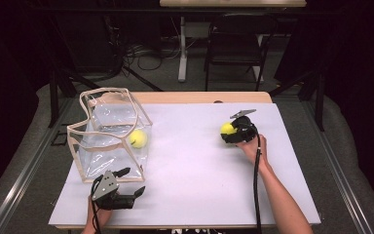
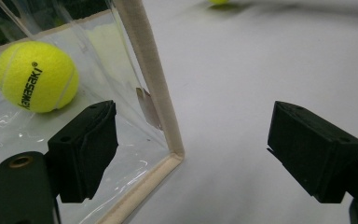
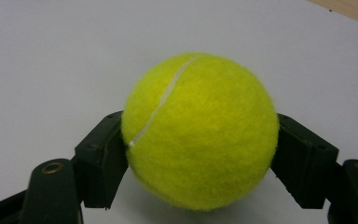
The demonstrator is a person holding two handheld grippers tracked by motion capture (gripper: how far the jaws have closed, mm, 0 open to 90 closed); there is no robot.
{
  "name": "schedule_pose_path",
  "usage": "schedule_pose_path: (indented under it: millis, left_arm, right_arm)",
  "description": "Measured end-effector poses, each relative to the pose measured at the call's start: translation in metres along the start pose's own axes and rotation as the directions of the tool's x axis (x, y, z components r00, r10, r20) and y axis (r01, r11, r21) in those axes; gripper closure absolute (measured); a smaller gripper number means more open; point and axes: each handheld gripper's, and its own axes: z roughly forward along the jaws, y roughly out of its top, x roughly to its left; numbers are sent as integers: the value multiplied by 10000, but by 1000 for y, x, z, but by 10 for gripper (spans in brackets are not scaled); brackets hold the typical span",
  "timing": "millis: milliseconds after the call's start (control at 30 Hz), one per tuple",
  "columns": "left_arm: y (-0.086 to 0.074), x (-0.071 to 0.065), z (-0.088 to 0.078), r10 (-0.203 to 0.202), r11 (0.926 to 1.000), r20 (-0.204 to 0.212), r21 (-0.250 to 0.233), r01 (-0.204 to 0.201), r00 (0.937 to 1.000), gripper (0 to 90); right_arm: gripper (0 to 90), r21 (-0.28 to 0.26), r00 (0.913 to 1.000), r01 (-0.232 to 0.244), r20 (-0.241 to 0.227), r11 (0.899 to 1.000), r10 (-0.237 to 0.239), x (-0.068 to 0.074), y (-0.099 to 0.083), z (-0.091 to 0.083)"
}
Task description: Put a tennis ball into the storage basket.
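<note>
Gripping a tennis ball [image 1: 227, 128] at centre right, the right gripper [image 1: 233, 130] faces the clear bag [image 1: 108, 134], far left; left gripper [image 1: 132, 182] open.

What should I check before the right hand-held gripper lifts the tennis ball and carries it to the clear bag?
1. Grip: the right hand-held gripper has both jaws pressed on the sides of the tennis ball: ok.
2. Ball centred between the jaws: ok.
3. Clear bag stands with its top open: ok.
4. Room inside: one other ball lies in the bag, with space beside it: ok.
5. Left hand-held gripper holding the bag steady: not ok, its jaws are open, the bag's corner between them.
6. Path over the white table free of things: ok.
</note>
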Motion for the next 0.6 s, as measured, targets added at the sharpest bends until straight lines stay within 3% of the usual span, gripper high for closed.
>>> schedule_pose_path:
  millis: [600]
  left_arm:
    - [0, 0, 0, 5, 10000, -7, 18, -5, 10000, 160]
  right_arm:
    - [254, -194, 9976, 693, -3, 9974, -693, 14, 15, -18]
